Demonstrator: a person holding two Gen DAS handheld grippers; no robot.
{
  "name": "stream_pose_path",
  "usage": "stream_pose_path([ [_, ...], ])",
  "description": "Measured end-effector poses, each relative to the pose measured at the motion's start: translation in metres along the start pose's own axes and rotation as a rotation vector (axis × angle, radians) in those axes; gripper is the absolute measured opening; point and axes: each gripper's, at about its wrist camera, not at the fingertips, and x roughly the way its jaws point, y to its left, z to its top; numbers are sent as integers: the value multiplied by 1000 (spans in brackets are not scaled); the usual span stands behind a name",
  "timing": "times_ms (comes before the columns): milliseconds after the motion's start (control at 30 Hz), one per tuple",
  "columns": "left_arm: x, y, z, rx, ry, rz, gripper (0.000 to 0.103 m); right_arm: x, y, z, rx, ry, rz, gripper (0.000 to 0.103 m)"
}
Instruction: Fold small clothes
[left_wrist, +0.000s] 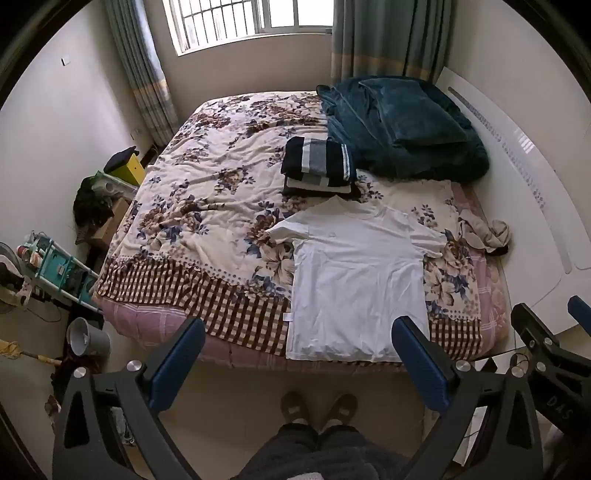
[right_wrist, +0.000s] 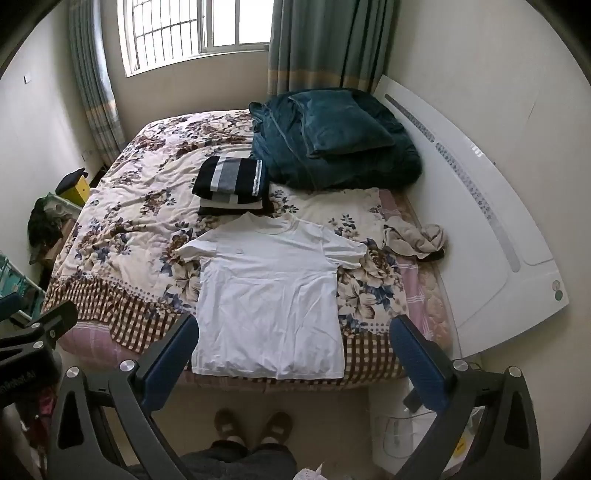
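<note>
A white T-shirt (left_wrist: 356, 280) lies flat on the floral bedspread (left_wrist: 207, 192), hem at the near bed edge, collar away from me; it also shows in the right wrist view (right_wrist: 267, 291). My left gripper (left_wrist: 299, 339) is open and empty, held above the floor in front of the bed, left of the shirt's hem. My right gripper (right_wrist: 295, 336) is open and empty, its fingers either side of the hem, apart from it. A folded stack of dark striped clothes (left_wrist: 317, 166) sits behind the shirt. A crumpled beige garment (left_wrist: 485, 232) lies at the right.
A teal blanket and pillow (left_wrist: 402, 125) are piled at the head of the bed by the white headboard (left_wrist: 532, 192). A grey bin (left_wrist: 86, 338), a shelf rack (left_wrist: 59, 269) and clutter stand on the floor at the left. My feet (left_wrist: 319, 408) are at the bed's foot.
</note>
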Motion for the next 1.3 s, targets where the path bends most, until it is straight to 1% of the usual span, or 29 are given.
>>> stream_pose_path([
  [67,0,0,0,3,-5,9,103,-1,0,0,1,-2,7,103],
  [333,0,0,1,1,-13,5,103,-3,0,0,1,-3,8,103],
  [367,-1,3,7,1,-15,3,103,-2,-3,-2,2,-8,10,103],
  [500,-4,4,10,2,-19,3,103,2,-4,-2,-1,-10,9,103],
  [567,-4,4,14,2,-19,2,103,-7,2,4,3,-13,5,103],
  [733,-8,3,24,1,-18,5,103,-8,-1,6,5,-16,10,103],
  [767,-8,1,16,6,-24,7,103,-7,-1,6,7,-16,9,103],
  [833,-8,2,17,5,-27,6,103,-10,-3,8,9,-16,11,103],
  [900,-10,-1,24,4,-29,7,103,-12,-4,9,8,-18,8,103],
  [967,-9,0,22,3,-30,9,103,-12,-4,12,9,-20,9,103],
  [1067,-12,-1,31,-5,-35,11,103,-10,-3,9,7,-20,9,103],
  [1133,-13,-1,30,-3,-38,11,103,-17,-9,25,7,-21,12,103],
  [1267,-14,0,29,-3,-39,9,103,-18,-10,27,6,-24,12,103],
  [1300,-14,0,33,-2,-38,9,103,-20,-12,32,6,-24,14,103],
])
